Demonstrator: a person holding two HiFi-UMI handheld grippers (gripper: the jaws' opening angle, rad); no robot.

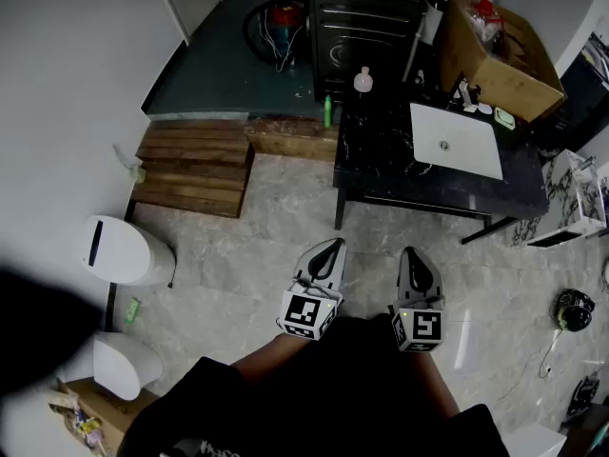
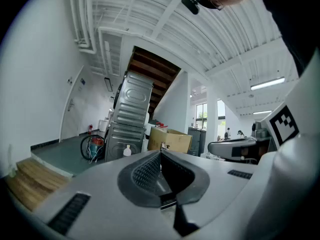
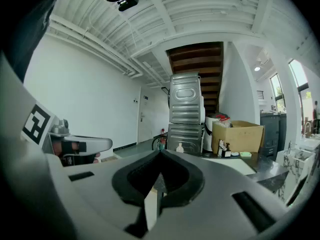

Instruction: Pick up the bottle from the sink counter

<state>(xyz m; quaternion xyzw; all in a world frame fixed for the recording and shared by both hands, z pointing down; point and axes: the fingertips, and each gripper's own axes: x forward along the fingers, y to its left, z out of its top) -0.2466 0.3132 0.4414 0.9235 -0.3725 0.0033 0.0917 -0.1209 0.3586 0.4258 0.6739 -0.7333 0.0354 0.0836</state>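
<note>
- The left tool (image 1: 332,248) is closed with nothing in it. Its own view shows the two ribbed pads meeting along one line.
- The right tool (image 1: 412,254) is also closed and empty, its jaws meeting at the tip. Both tools are held side by side low in front of the person, over the floor (image 1: 247,255) and short of the counter (image 1: 381,181).
- The counter is dark and stands ahead of both tools, with a white sink (image 1: 457,141) set into its right part. A cardboard box (image 1: 500,55) sits at its far right.
- The bottle (image 1: 363,80) is pale with a narrow neck and stands upright at the counter's far left corner, well apart from either tool.
- A small green bottle (image 1: 327,110) stands near the counter's left edge. Whether it is on the counter or just off it is hard to tell from here.
- The pale bottle lies straight ahead, between the lines of the two tools: left of the jaw line in the right gripper view, right of it in the left gripper view. It looks slightly nearer the left tool.
- Its long axis is vertical, so I judge a level approach with opened jaws closing across the body would suit, after stepping up to the counter.
</note>
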